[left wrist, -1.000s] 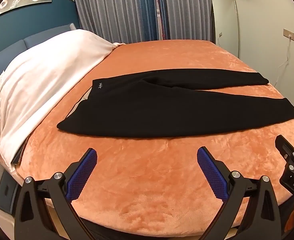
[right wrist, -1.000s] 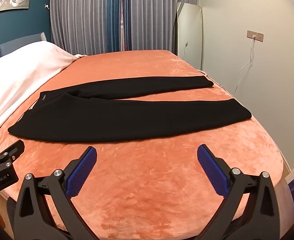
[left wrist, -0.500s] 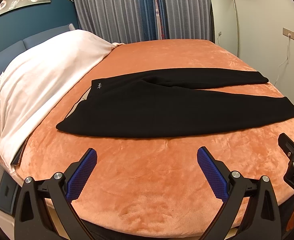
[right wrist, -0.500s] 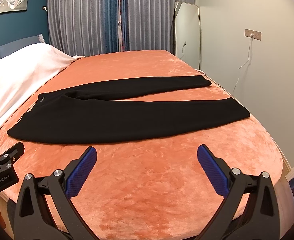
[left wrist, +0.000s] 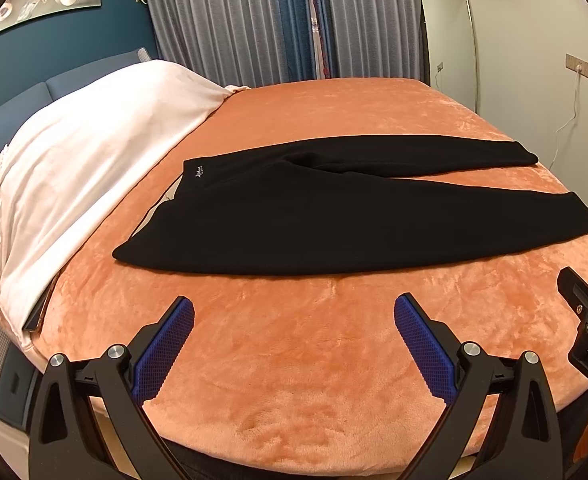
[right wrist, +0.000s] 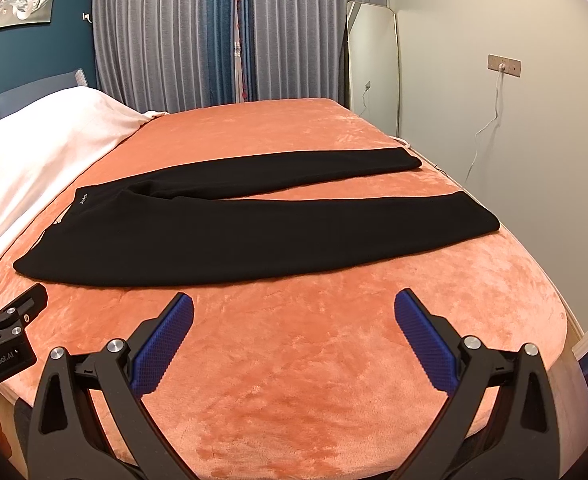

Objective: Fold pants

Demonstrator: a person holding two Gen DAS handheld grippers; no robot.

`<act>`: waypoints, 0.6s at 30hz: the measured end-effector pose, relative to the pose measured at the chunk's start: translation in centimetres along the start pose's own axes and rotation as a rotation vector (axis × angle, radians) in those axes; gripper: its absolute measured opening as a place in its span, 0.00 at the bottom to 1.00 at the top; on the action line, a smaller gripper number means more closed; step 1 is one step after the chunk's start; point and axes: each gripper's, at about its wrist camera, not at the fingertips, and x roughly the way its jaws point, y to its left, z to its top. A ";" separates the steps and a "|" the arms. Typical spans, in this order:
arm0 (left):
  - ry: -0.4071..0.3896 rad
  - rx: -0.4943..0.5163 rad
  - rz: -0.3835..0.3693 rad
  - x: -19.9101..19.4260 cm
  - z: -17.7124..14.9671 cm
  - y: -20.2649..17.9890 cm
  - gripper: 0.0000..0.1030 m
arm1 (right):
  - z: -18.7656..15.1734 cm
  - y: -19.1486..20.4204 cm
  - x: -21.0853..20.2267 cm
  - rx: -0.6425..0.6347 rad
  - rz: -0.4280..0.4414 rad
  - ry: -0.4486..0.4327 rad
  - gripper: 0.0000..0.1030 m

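A: What has moved since a second ago?

B: Little; both views have crept slightly nearer the bed.

A: And the tools?

B: The left tool (left wrist: 294, 334) and right tool (right wrist: 294, 330) hover spread wide, empty, over the orange blanket (left wrist: 294, 360).

A: The pants?

B: The black pants (left wrist: 318, 216) lie flat beyond them, waistband toward the white cover (left wrist: 78, 152).

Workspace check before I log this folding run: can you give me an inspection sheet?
Surface: orange plush bed cover, bare in front.
Job's things: black pants flat, unfolded, legs spread apart.
Clutter: white blanket heaped at the head end.
Grippers: left gripper and right gripper open, hovering short of the pants, holding nothing.
Cables: white cord hanging from wall socket.
Surroundings: grey curtains, leaning mirror.
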 end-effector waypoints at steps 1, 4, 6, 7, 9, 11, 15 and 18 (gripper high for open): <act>0.001 -0.001 -0.002 0.0 0.0 0.0 0.95 | 0.0 0.0 0.0 0.000 0.001 0.000 0.96; 0.002 0.001 -0.004 0.1 0.1 0.0 0.95 | -0.1 0.0 0.0 0.000 -0.001 0.000 0.96; 0.003 0.001 -0.004 0.2 0.1 0.0 0.95 | -0.1 0.0 0.0 0.000 0.000 0.000 0.96; 0.002 0.002 -0.004 0.2 0.1 0.0 0.95 | -0.1 0.0 0.0 0.001 0.000 0.000 0.96; 0.003 0.001 -0.004 0.2 0.1 0.0 0.95 | -0.1 0.0 0.0 0.000 0.000 0.001 0.96; 0.003 0.000 -0.003 0.2 0.1 0.0 0.95 | -0.1 -0.1 0.1 0.002 0.001 0.001 0.96; 0.003 0.000 -0.002 0.2 0.1 -0.1 0.95 | -0.2 -0.1 0.1 0.002 0.001 0.001 0.96; 0.003 0.002 -0.003 0.2 0.1 -0.1 0.95 | -0.2 -0.1 0.1 0.001 0.001 0.001 0.96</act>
